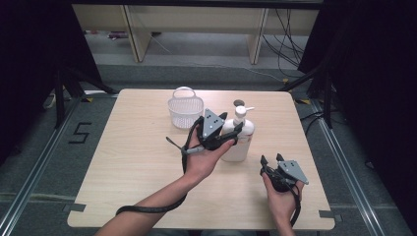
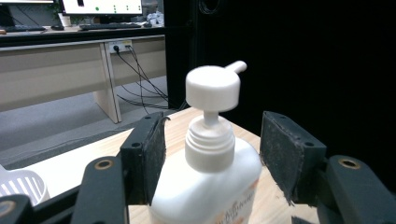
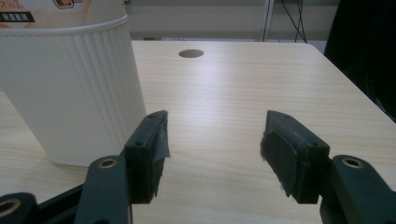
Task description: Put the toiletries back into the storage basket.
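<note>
A white pump bottle (image 1: 238,142) stands upright on the wooden table (image 1: 133,162), right of centre. My left gripper (image 1: 231,123) reaches in from the bottle's left at shoulder height. In the left gripper view the bottle's neck and pump head (image 2: 212,86) rise between the two pads (image 2: 156,154), which flank the shoulder with a little space around the neck. I see no clear squeeze, so the jaws read as open. My right gripper (image 1: 270,160) rests low near the front right, open and holding nothing. The bottle's ribbed base (image 3: 70,88) is just left of it.
A clear plastic basket (image 1: 185,110) with a handle stands behind the left hand, and its rim shows in the left gripper view (image 2: 18,186). A round hole (image 1: 239,103) lies in the tabletop behind the bottle. Black straps trail from both grippers.
</note>
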